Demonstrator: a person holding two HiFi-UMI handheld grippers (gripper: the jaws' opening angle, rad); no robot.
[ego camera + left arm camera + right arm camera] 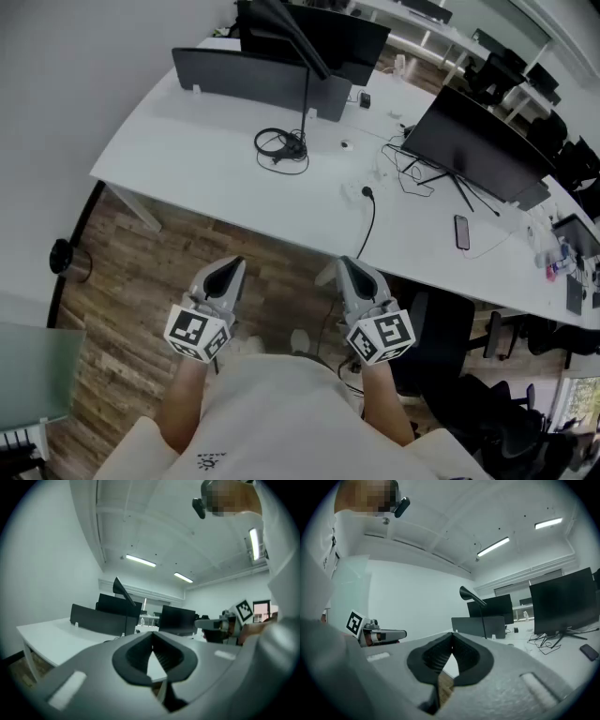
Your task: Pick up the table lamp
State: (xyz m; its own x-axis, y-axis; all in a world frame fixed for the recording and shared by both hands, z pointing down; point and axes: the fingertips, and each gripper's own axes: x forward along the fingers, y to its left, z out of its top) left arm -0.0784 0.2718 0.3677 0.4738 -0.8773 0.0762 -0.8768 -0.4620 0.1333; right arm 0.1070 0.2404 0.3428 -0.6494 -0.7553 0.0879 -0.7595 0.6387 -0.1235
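The table lamp is black, with a thin upright pole, a slanted head and a base ringed by a coiled cable. It stands at the back of the white table. My left gripper and right gripper are side by side over the wood floor, short of the table's near edge and well away from the lamp. Both are shut with nothing between their jaws. The lamp shows far ahead of the left gripper. It also stands beyond the right gripper, where the lamp rises over the table.
A dark low partition and a monitor stand behind the lamp. Another monitor with loose cables is at the right, and a phone lies near it. A black plug trails a cord off the table edge. Office chairs crowd the right.
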